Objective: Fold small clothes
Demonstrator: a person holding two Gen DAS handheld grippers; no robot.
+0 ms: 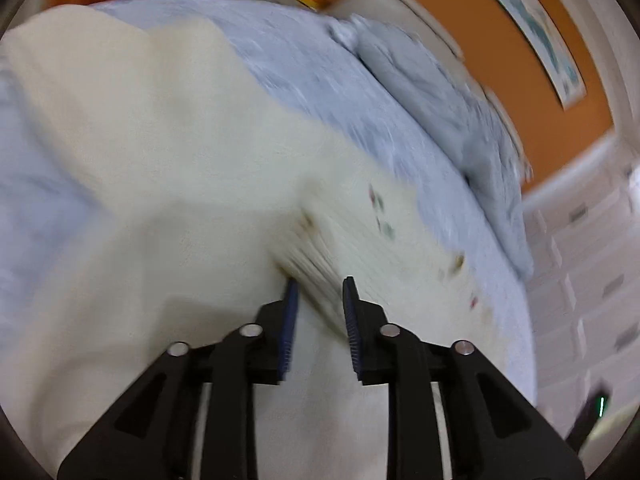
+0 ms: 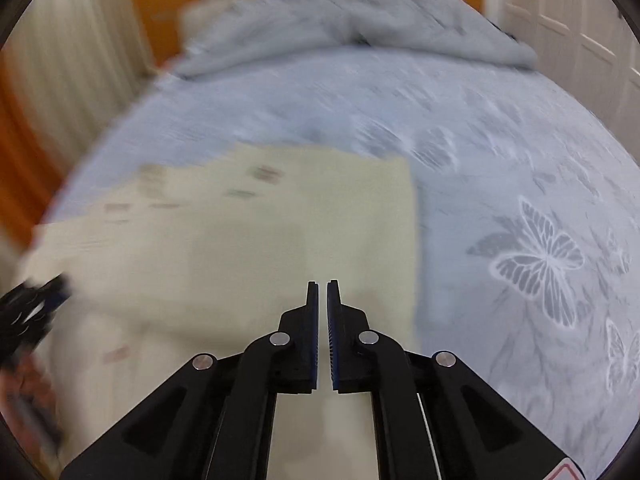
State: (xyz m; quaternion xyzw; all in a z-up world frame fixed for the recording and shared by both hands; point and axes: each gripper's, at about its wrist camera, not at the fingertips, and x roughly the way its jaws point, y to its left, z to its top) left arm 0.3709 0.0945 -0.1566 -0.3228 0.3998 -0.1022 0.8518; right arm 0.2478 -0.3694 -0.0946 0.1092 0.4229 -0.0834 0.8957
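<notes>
A small cream cloth (image 2: 280, 232) lies on a bed with a pale blue sheet (image 2: 500, 152) that has butterflies on it. Both pictures are blurry, so small things are hard to see. The cloth has tiny colored marks on it. In the right view it looks mostly flat, with a straight edge on its right side and a square far corner. In the left view a bunched ridge of the cloth rises up just in front of the left gripper (image 1: 320, 284). The left gripper's jaws are apart, with the ridge of cloth between them, but I cannot tell if they are pinching it. The right gripper (image 2: 323, 284) has its jaws almost together, with only a thin gap. It is over the cloth near the right edge, and I cannot tell if any cloth is caught between them. The folding looks like it is near the start or the middle. No neat folded bundle shows, so most folds seem left to do. In the right view the cloth's long side seems to run from left to right across the bed, though the blur makes this unsure. A gray blanket (image 2: 360, 12) is heaped at the far end of the bed.
</notes>
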